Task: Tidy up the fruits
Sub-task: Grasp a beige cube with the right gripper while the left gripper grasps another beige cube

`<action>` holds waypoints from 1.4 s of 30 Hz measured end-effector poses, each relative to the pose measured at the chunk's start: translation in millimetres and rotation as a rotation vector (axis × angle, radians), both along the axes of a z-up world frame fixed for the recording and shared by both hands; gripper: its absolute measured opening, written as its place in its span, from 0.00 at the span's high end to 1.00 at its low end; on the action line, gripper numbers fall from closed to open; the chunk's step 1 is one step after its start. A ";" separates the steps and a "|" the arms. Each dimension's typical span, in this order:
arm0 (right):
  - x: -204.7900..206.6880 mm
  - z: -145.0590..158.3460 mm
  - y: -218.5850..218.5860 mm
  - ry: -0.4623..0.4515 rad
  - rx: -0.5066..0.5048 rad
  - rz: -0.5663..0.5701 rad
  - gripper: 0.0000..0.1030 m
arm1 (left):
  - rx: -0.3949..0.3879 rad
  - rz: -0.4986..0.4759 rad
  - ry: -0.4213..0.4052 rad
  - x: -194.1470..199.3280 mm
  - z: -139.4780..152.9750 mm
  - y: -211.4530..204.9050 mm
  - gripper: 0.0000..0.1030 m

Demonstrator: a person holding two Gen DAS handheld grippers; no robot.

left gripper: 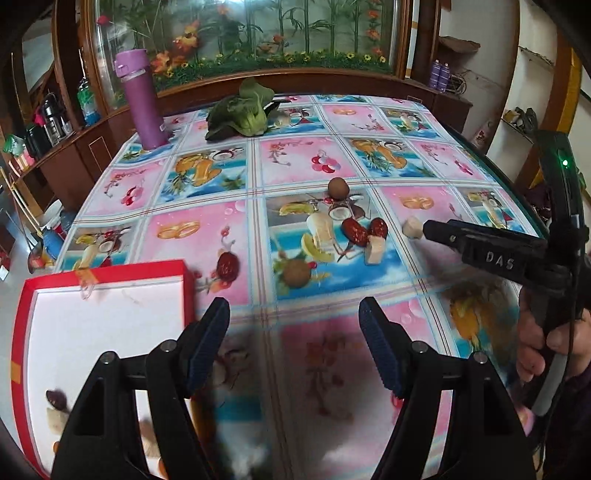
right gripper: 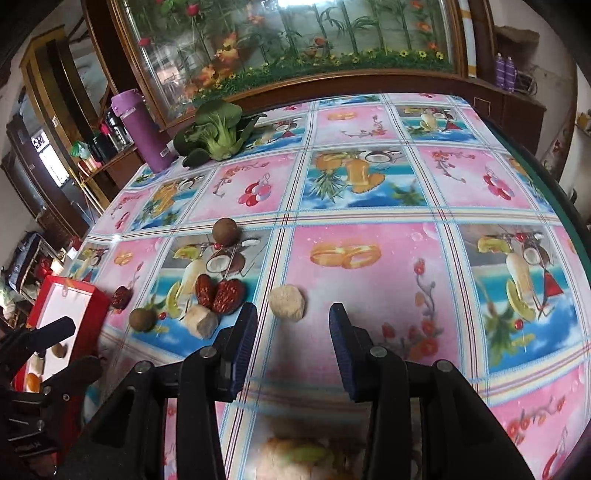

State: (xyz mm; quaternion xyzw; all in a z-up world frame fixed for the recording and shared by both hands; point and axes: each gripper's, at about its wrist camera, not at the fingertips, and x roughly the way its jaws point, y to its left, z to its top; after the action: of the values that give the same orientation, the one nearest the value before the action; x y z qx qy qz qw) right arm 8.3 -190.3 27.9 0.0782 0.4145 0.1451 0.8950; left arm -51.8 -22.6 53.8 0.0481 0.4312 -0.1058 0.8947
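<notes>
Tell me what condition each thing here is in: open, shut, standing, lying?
Left claw: open, empty.
Right claw: open, empty, just short of the pale chunk.
Red box: open, a few pieces inside.
Purple bottle: upright, lid closed.
Leafy green: lying on its side.
Pair of red dates: loose on the cloth, touching.

A table (right gripper: 369, 206) in a bright fruit-print cloth is standing against a dark wooden cabinet (left gripper: 110, 136). A large framed panel (left gripper: 243, 33) of painted bamboo and flowers is rising behind it. Daylight is glinting off white walls (left gripper: 476, 92).
</notes>
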 end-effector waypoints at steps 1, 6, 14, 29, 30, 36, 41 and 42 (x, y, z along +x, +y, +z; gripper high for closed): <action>2.8 -0.7 1.7 -0.002 -0.004 0.009 0.61 | 0.001 0.003 0.006 4.5 -1.7 -1.7 0.29; 10.5 -9.6 8.0 -0.002 -0.049 0.024 0.73 | -0.001 -0.023 0.022 14.4 -7.6 -18.8 0.29; 15.5 -12.2 -1.6 -0.009 -0.064 0.014 0.79 | -0.005 -0.047 0.057 36.6 -24.2 -46.6 0.41; 13.7 7.2 -31.0 -0.041 0.069 -0.058 0.79 | -0.035 -0.068 0.085 62.0 -40.6 -69.8 0.86; 13.1 8.0 -31.2 -0.047 0.071 -0.057 0.79 | -0.033 -0.066 0.082 61.4 -40.4 -69.4 0.86; 4.8 11.5 -25.1 -0.095 0.055 -0.045 0.79 | -0.062 -0.048 0.034 39.3 -24.6 -52.3 0.86; -10.1 17.2 -11.7 -0.139 0.034 -0.021 0.79 | -0.095 0.011 -0.015 1.3 -1.0 -17.0 0.86; -13.7 18.8 -10.0 -0.145 0.035 -0.020 0.79 | -0.092 0.016 -0.024 -7.3 3.0 -10.9 0.86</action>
State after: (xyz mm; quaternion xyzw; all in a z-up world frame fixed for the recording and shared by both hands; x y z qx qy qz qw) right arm -5.4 -200.3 46.7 0.0873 0.3451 0.1486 0.9226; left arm -59.1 -33.5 56.8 0.0048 0.4153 -0.1177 0.9020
